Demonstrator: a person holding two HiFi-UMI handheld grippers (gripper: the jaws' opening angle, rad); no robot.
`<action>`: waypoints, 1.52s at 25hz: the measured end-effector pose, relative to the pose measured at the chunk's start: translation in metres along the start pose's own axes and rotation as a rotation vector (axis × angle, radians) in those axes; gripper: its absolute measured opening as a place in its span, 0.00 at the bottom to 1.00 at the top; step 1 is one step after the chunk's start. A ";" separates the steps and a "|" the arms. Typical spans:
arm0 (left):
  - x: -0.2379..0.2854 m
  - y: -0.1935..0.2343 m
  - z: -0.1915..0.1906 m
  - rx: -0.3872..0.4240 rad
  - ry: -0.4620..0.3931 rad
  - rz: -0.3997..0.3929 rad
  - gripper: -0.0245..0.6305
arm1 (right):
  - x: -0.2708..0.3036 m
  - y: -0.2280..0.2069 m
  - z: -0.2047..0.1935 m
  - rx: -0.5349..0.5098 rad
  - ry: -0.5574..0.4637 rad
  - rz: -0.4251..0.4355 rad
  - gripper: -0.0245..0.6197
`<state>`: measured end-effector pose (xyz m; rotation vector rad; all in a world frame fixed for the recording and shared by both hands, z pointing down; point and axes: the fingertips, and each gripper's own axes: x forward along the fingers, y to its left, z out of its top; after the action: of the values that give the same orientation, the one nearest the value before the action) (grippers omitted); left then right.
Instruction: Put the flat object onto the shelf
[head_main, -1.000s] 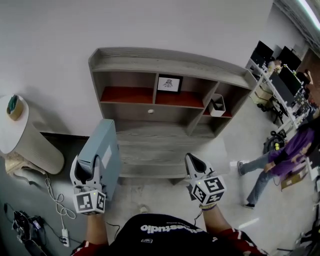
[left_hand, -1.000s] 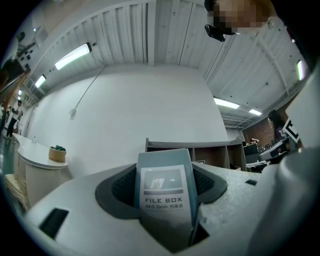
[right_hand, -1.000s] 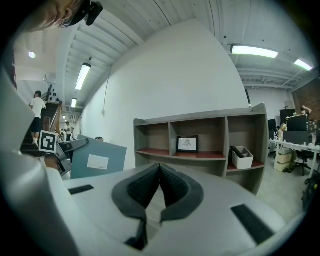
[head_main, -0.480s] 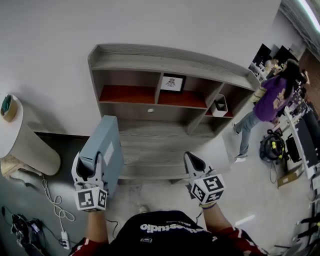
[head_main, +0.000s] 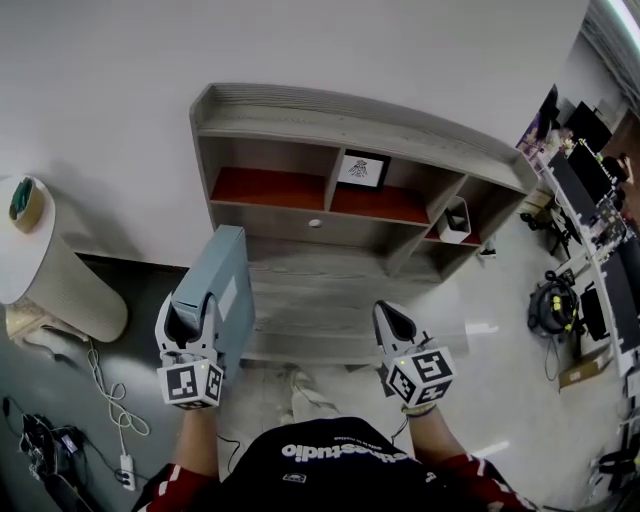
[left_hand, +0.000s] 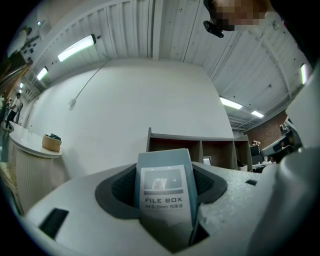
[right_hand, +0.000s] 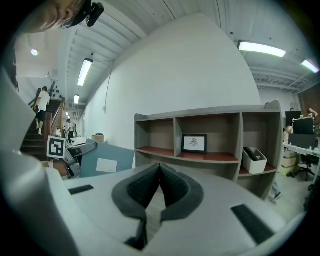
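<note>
A flat grey-blue file box (head_main: 222, 290) stands on edge in my left gripper (head_main: 190, 322), whose jaws are shut on its spine; the left gripper view shows its white label (left_hand: 163, 187) between the pads. The box also shows at the left of the right gripper view (right_hand: 107, 160). The grey wooden shelf unit (head_main: 340, 120) stands against the white wall ahead, with red-lined upper compartments (head_main: 270, 187) and a wide lower board (head_main: 330, 300). My right gripper (head_main: 392, 322) is shut and holds nothing, level with the shelf's front edge.
A framed picture (head_main: 364, 169) and a white bin (head_main: 452, 220) sit in the upper compartments. A round white stand (head_main: 45, 262) with a tape roll is at the left, cables (head_main: 105, 400) on the floor. Desks with monitors (head_main: 590, 190) line the right.
Both grippers and the file box have moved a little closer to the shelf. The person in purple at the right has walked out of the head view.
</note>
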<state>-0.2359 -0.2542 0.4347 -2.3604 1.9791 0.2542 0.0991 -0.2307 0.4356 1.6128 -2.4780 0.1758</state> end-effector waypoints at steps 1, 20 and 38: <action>0.003 0.001 -0.004 0.000 0.006 0.006 0.47 | 0.004 -0.001 0.002 0.004 -0.003 0.009 0.04; 0.063 0.009 -0.053 0.089 0.060 0.084 0.47 | 0.055 -0.038 0.010 0.037 -0.017 0.039 0.04; 0.096 0.012 -0.075 0.153 0.070 0.115 0.47 | 0.068 -0.047 0.000 0.054 0.016 0.049 0.04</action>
<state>-0.2242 -0.3604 0.4946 -2.1952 2.0860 0.0237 0.1149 -0.3105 0.4505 1.5655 -2.5235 0.2639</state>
